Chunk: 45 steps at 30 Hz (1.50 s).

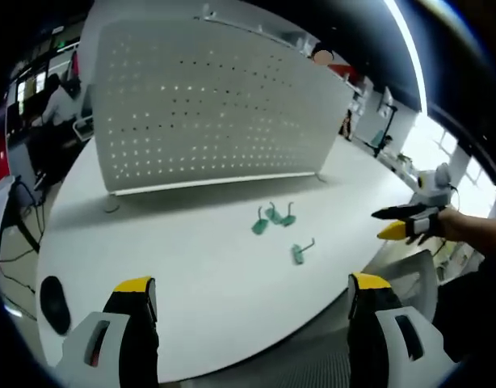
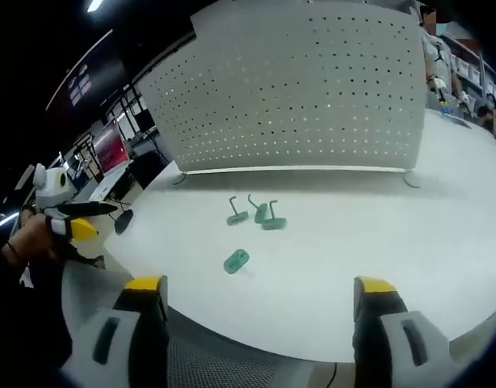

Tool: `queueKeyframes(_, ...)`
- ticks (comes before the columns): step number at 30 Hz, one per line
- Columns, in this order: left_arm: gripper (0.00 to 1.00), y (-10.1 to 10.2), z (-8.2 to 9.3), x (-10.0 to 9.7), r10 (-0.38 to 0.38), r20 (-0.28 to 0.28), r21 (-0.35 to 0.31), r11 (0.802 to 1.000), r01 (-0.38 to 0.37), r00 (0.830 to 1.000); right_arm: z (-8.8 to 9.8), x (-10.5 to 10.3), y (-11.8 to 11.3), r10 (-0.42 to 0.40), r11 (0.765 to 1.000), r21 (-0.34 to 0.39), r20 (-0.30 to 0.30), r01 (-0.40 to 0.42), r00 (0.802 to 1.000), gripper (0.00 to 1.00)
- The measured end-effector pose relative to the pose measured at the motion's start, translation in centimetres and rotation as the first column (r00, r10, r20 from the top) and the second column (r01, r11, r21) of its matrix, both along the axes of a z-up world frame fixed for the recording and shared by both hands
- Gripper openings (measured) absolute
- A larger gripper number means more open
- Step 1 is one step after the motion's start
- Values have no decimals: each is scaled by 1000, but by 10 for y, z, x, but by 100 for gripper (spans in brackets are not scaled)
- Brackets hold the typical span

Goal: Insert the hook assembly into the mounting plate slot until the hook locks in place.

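A white perforated mounting plate [image 1: 208, 105] [image 2: 296, 89] stands upright on its feet at the back of the white table [image 1: 191, 275] [image 2: 377, 259]. Several small green hook assemblies lie flat in front of it. Three are close together [image 1: 272, 217] [image 2: 260, 214] and one lies apart, nearer to me [image 1: 300, 252] [image 2: 236, 261]. My left gripper [image 1: 252, 283] is open and holds nothing, hovering at the table's near edge. My right gripper [image 2: 258, 284] is also open with nothing in it. Each one shows from the side in the other's view, the right gripper [image 1: 405, 222] and the left gripper [image 2: 74, 218], off the table's edge.
A dark oval object [image 1: 54, 303] [image 2: 123, 220] lies on the table near its edge. The table's rounded edge runs just ahead of both grippers. A person [image 1: 58, 101] sits at desks beyond the plate. More desks and screens [image 2: 111, 149] stand in the background.
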<state>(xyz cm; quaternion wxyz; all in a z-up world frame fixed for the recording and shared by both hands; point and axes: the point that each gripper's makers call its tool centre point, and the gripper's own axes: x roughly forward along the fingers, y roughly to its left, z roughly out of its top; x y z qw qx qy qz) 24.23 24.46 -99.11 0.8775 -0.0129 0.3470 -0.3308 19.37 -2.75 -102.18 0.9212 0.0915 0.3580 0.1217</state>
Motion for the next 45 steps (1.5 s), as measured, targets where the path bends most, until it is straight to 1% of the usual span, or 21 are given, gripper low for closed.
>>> queueKeyframes(3,100,2,0,1,-4,15,17,1000,4,1000,0,1,-1,-6,1000,6,-2,6,1000,92)
queueKeyframes(7,100,3,0,0,3,4,6,1000,-3,1000,-3,1,0,-3,1000,7,-12,4,1000,91)
queueKeyframes(10,100,5,-1,-1,3,4,10,1000,-3,1000,-2,2,1,-9,1000,6,-5,9,1000,91)
queueKeyframes(11,100,6,-1,-1,4,6,12,1000,-4,1000,-1,2,0,-15,1000,1,1,15,1000,92)
queueKeyframes(12,100,7,-1,-1,3,5,15,1000,-3,1000,2,4,-3,-34,999,-13,25,35,999,92)
queueKeyframes(13,100,8,-2,-1,4,4,16,1000,-4,1000,3,5,-3,-37,999,-15,33,38,999,93)
queueKeyframes(16,100,9,-2,0,8,5,17,1000,-8,1000,3,9,-3,-46,999,-9,38,46,998,92)
queueKeyframes(20,100,9,-3,1,7,5,21,1000,-7,1000,0,17,6,-29,999,20,24,29,999,89)
queueKeyframes(24,100,9,-8,-1,7,-5,16,1000,-7,1000,-6,22,19,-5,1000,29,15,5,1000,85)
queueKeyframes(28,100,10,-13,-4,5,-22,20,1000,-5,1000,-19,28,37,30,998,60,-15,-29,999,77)
queueKeyframes(31,100,9,-14,-7,-4,-29,15,1000,4,1000,-28,34,49,44,995,88,-33,-41,999,69)
queueKeyframes(34,100,9,-14,-10,-6,-27,16,1000,6,1000,-42,38,62,78,991,115,-78,-68,994,59)
queueKeyframes(38,100,11,-15,-11,2,-32,7,1000,-1,999,-56,45,71,106,991,88,-92,-98,990,53)
queueKeyframes(42,100,17,-19,-12,9,-40,14,1000,-8,999,-71,51,79,122,989,98,-126,-110,984,46)
queueKeyframes(43,100,18,-20,-12,11,-41,14,1000,-10,999,-73,52,79,124,990,88,-128,-113,984,42)
queueKeyframes(44,100,20,-22,-12,16,-43,19,1000,-16,999,-75,54,77,128,991,63,-122,-121,984,37)
queueKeyframes(45,100,22,-24,-12,20,-44,26,999,-19,999,-80,58,75,144,990,13,-110,-144,983,36)
